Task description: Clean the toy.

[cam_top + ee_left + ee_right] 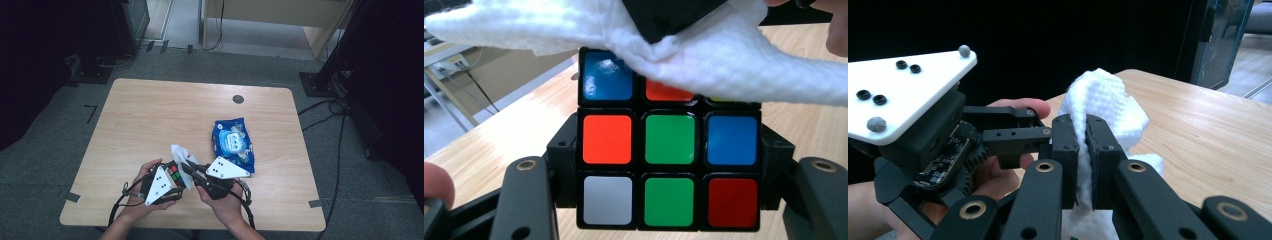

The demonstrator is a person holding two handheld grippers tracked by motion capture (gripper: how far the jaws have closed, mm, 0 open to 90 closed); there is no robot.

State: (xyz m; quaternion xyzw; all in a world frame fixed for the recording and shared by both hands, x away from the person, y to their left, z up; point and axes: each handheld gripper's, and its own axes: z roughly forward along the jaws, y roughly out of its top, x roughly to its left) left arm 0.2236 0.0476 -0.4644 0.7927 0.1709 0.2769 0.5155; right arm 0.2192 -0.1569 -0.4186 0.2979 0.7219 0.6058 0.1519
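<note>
Rubik's cube point(669, 165), a black-framed plastic puzzle with coloured square stickers, sits clamped between the two black jaws of the left gripper point(669, 185), which press on its left and right sides. In the high view the cube point(174, 175) is held above the near edge of the pale wooden table point(150, 120), a little left of its middle. A white textured paper wipe point(1105, 107) is pinched tight between the closed jaws of the right gripper point(1083, 160), and in the left gripper view that wipe point(724, 60) drapes over the cube's top row of stickers, touching it. The right gripper point(192, 166) lies just to the right of the left gripper point(170, 182). A blue plastic pack of wet wipes point(233, 144) lies flat on the table, farther off and to the right of both grippers.
</note>
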